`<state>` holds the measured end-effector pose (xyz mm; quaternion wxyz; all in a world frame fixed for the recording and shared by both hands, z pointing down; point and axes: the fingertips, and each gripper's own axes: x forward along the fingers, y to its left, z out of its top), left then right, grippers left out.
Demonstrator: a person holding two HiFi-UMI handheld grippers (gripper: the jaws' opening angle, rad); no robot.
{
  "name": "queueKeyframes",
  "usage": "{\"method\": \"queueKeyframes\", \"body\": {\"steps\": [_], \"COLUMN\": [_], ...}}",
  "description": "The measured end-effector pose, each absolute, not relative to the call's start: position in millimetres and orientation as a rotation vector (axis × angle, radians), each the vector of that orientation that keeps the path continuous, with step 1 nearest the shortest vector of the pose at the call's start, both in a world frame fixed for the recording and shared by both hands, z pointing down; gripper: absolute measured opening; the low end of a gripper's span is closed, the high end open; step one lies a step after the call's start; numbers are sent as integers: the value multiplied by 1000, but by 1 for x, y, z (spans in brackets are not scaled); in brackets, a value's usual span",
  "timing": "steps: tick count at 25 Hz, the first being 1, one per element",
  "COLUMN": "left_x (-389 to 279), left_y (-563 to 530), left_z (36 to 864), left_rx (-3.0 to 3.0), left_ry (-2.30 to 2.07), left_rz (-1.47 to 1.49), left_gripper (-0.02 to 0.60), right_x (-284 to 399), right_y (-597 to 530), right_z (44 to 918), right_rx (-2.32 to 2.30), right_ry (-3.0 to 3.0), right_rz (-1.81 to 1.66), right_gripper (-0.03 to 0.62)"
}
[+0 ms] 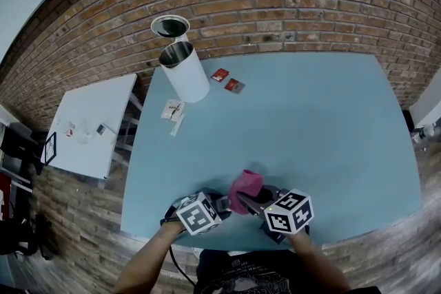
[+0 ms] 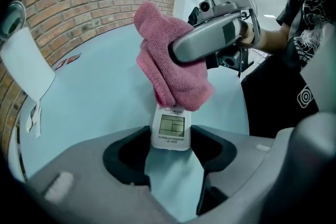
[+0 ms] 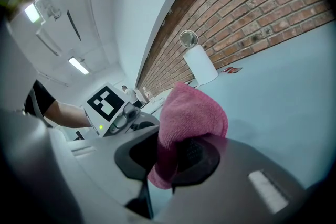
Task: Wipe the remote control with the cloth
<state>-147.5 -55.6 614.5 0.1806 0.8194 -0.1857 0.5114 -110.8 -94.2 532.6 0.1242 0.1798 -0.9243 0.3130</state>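
Here, the remote control [image 2: 170, 128] sits in the lower middle of the left tool view, over the pale blue table [image 1: 310, 134] near its front edge. Its long axis runs straight up the frame, away from the left tool [image 2: 170, 140]. The display end points back at the jaws and the far end is buried under the cloth [image 2: 157, 60]. The left tool is clenched on that display end, one jaw against each long side. Whether the remote lies flat on the table I cannot tell. The right tool [image 3: 168, 155] is clenched on the pink cloth, which bulges up out of its jaws. In the head view the cloth shows between the two tools, at the lower centre. In the left tool view it drapes down onto the remote's upper part, touching it.
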Motion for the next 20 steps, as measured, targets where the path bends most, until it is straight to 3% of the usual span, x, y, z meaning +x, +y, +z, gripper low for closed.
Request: {"method": "queueKeyframes", "body": {"steps": [20], "left_x": [-148], "left_y": [-55], "left_z": [617], "left_rx": [2283], "left_ry": [-515], "left_rz": [1481], "left_gripper": [245], "right_x": [-82], "right_y": [-101], "right_z": [534], "right_rx": [551], "right_ry": [-2692], "right_rz": [916], "right_gripper": [63]}}
